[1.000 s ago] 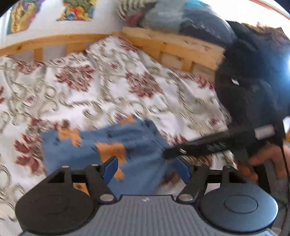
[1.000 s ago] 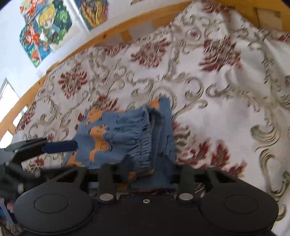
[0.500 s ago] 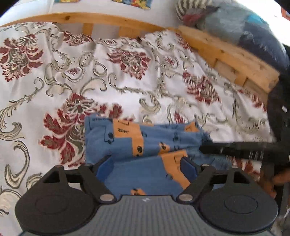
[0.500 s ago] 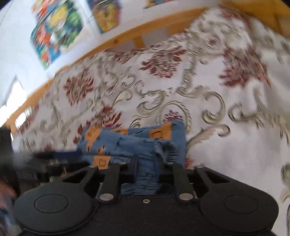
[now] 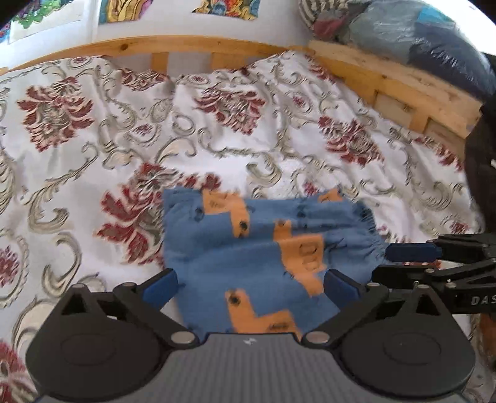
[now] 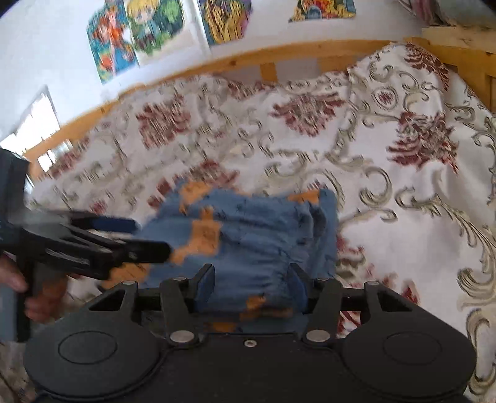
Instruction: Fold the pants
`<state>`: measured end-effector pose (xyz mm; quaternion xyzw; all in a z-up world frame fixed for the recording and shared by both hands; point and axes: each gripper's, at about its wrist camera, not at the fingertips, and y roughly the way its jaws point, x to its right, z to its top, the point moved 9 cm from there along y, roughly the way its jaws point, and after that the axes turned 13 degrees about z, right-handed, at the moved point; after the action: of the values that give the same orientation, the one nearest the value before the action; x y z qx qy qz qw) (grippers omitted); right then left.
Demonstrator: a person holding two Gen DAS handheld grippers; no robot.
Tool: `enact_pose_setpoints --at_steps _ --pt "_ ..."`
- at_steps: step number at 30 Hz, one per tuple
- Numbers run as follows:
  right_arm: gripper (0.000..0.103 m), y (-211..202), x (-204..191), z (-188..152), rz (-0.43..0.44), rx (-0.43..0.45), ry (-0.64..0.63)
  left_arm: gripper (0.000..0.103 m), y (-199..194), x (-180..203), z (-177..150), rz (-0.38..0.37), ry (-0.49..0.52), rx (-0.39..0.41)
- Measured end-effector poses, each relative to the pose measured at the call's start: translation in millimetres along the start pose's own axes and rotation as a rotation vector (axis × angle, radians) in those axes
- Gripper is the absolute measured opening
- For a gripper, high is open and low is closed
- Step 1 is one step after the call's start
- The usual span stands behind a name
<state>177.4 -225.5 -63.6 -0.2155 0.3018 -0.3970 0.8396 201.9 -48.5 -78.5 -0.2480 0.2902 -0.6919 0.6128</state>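
In the left wrist view, the small blue pants with orange animal patches (image 5: 248,248) lie folded in the lower centre of the frame on a white bedspread with red floral and grey scroll patterns (image 5: 93,139). The left gripper (image 5: 251,285) sits at the bottom of the frame with its blue-padded fingers (image 5: 161,286) set wide apart, one at each side of the near end of the pants and clamping nothing. At the right edge, the right gripper (image 5: 409,251) reaches in sideways, its blue tip just beside the gathered waistband end of the pants. A light wooden bed frame (image 5: 186,46) runs along the top, with colourful posters (image 5: 124,12) on the white wall above and a pile of bundled clothes (image 5: 403,31) in the upper right. In the right wrist view, the pants (image 6: 254,229) fill the centre, blurred, with the ruffled waistband towards the right. The right gripper (image 6: 251,283) at the bottom has its jaws apart with the fabric's near edge between them; whether the pads touch the cloth I cannot tell. The left gripper (image 6: 136,235) comes in from the left, held by a hand (image 6: 37,294) at the lower left.
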Motion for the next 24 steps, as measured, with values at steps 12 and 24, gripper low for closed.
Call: enact_pose_setpoints --at_steps 12,24 --pt "0.088 -1.9 3.6 -25.9 -0.041 -0.098 0.016 0.103 -7.0 -25.7 -47.5 0.072 -0.018 -0.091" --pt "0.102 -36.3 31.2 -14.4 -0.062 -0.059 0.124 0.103 -44.6 -64.2 -48.7 0.143 0.034 -0.11"
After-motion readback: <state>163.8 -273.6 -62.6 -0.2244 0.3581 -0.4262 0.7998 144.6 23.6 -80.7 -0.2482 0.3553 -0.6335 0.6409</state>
